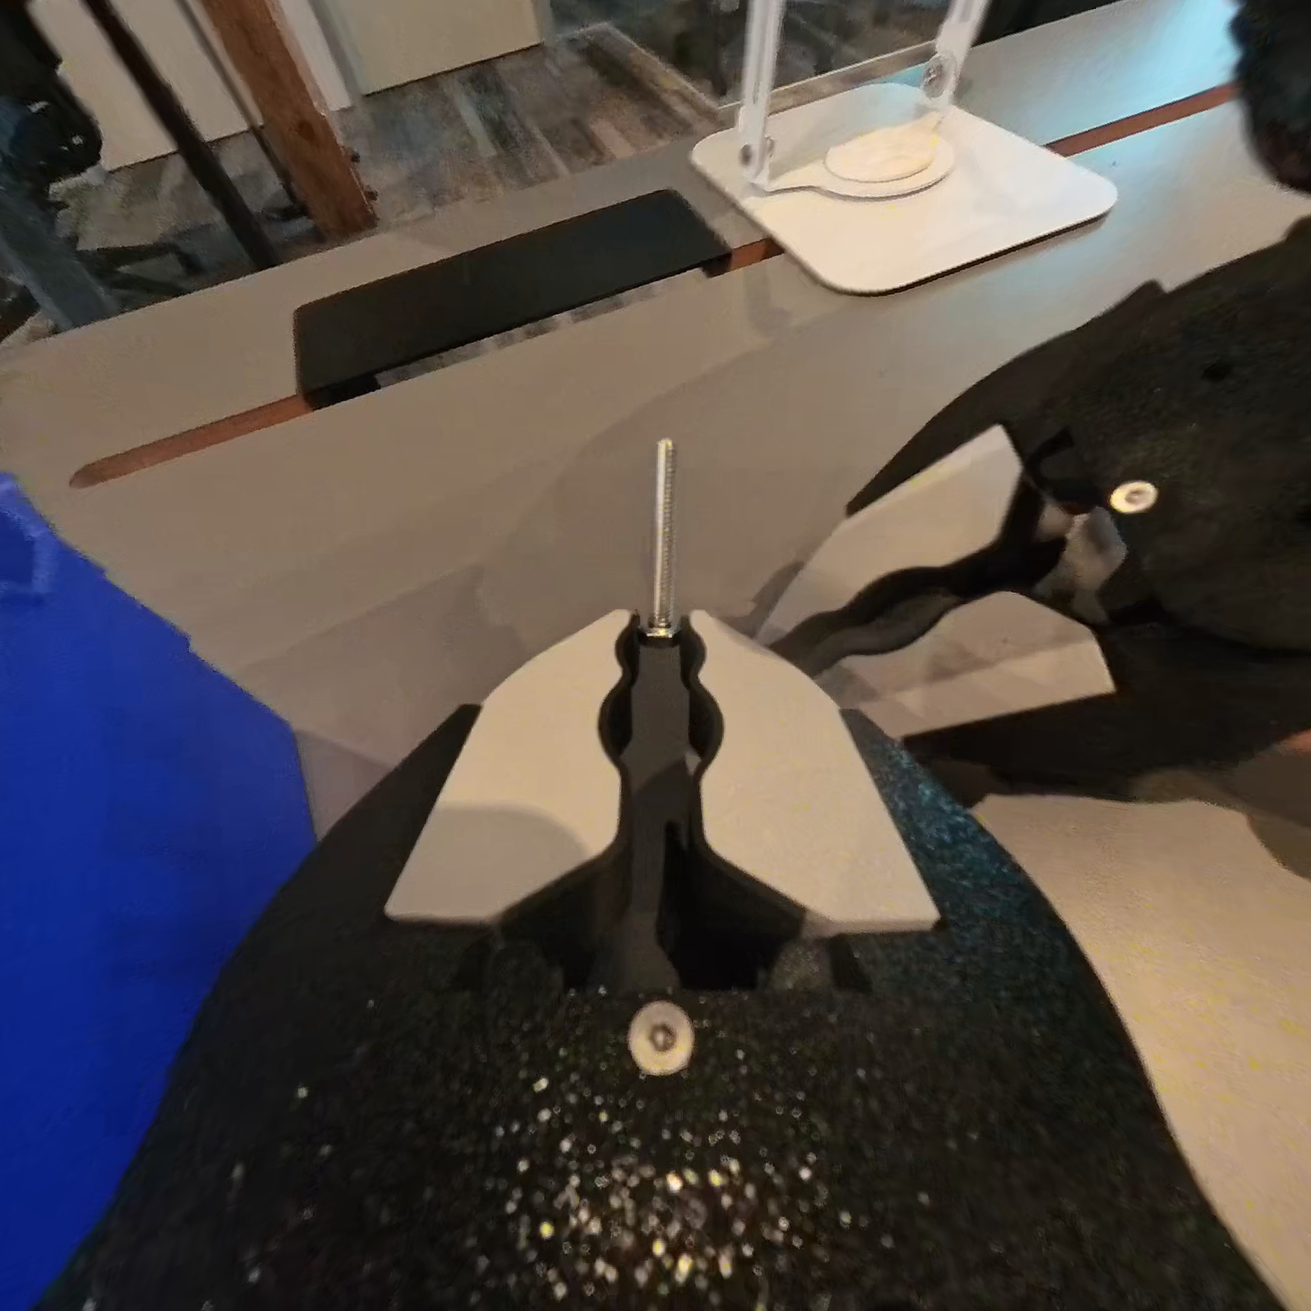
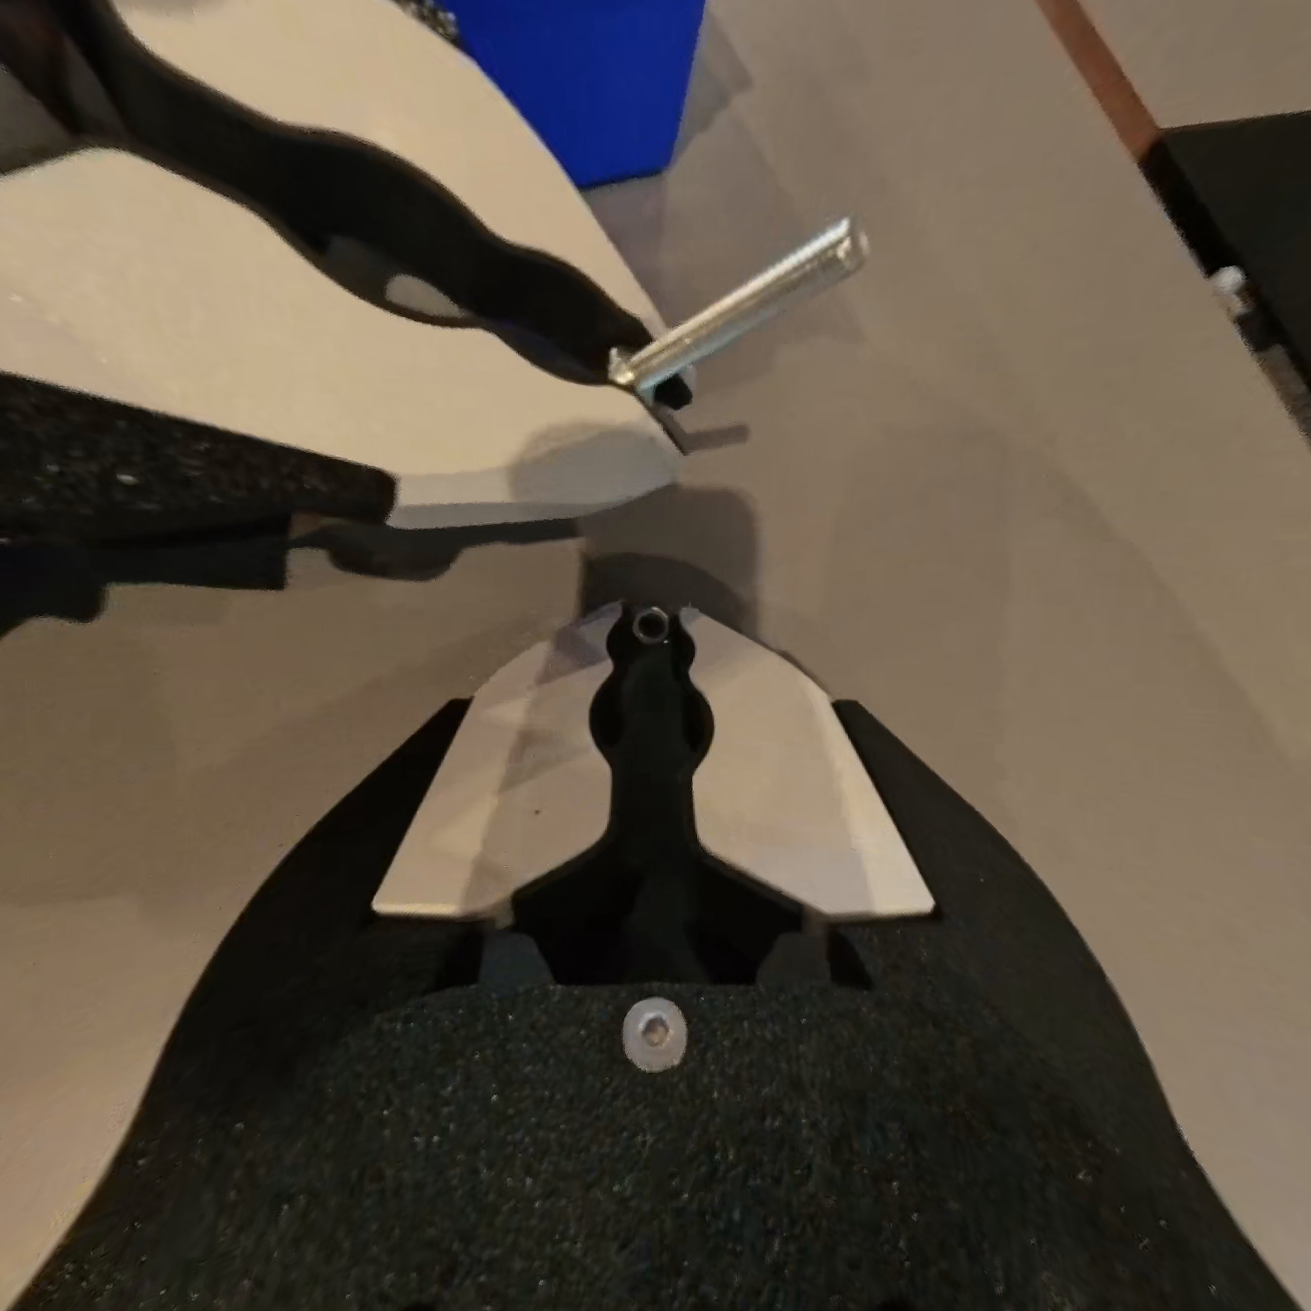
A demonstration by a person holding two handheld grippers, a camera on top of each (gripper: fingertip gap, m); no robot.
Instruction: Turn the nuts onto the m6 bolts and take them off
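My left gripper (image 1: 660, 628) is shut on the head end of a long silver bolt (image 1: 663, 525). The threaded shaft sticks straight out past the fingertips, above the grey table. The same bolt (image 2: 745, 305) shows in the right wrist view, held by the left gripper (image 2: 642, 386) at the upper left. My right gripper (image 2: 649, 624) is shut on a small silver nut (image 2: 649, 627) at its fingertips, its hole facing the camera. The nut is apart from the bolt, below and in front of it. The right gripper (image 1: 801, 645) also shows at the right of the left wrist view.
A blue bin (image 1: 120, 816) stands at the left; it also shows in the right wrist view (image 2: 596, 78). A black clamp plate (image 1: 511, 291) sits on the table's far edge. A white stand base (image 1: 915, 206) stands at the back right. The grey table (image 1: 397, 511) lies under both grippers. The left gripper's tips are roughly 5 centimetres from the right gripper's.
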